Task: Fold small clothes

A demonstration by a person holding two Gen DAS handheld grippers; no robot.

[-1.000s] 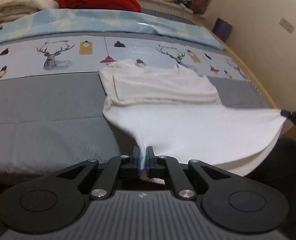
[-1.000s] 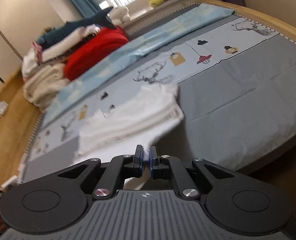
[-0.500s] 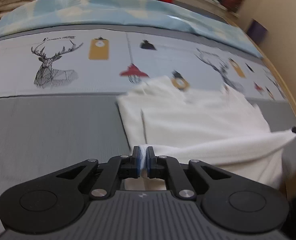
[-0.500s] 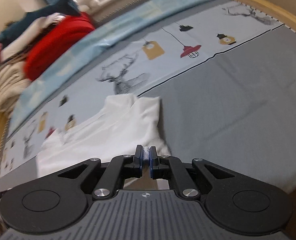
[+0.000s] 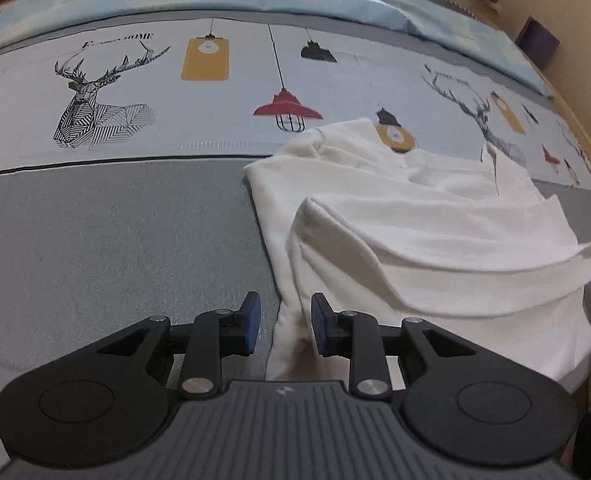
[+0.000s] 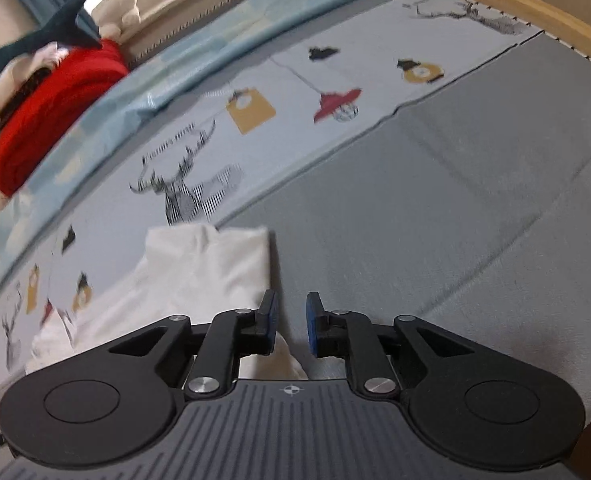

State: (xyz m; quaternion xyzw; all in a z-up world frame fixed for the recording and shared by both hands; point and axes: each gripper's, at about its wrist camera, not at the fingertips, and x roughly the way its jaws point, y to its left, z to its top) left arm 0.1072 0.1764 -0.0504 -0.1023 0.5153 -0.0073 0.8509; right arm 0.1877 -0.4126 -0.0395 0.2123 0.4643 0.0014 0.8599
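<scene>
While both jaws just parted, releasing cloth: left hand-held gripper [image 5: 282,324] narrowly open, right hand-held gripper [image 6: 290,324] likewise. White garment [image 5: 435,240] on bed [image 5: 115,240] looks light, limp, wrinkle-prone; pinch folded edge just ahead of left jaws.

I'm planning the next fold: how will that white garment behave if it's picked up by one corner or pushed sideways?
The white garment is probably floppy: its layers sag in soft creases and its edges curl. It looks thin and light, so lifted by a corner it would likely drape and unfold. Pushed across the grey bedspread, it would probably bunch up rather than slide whole.
</scene>
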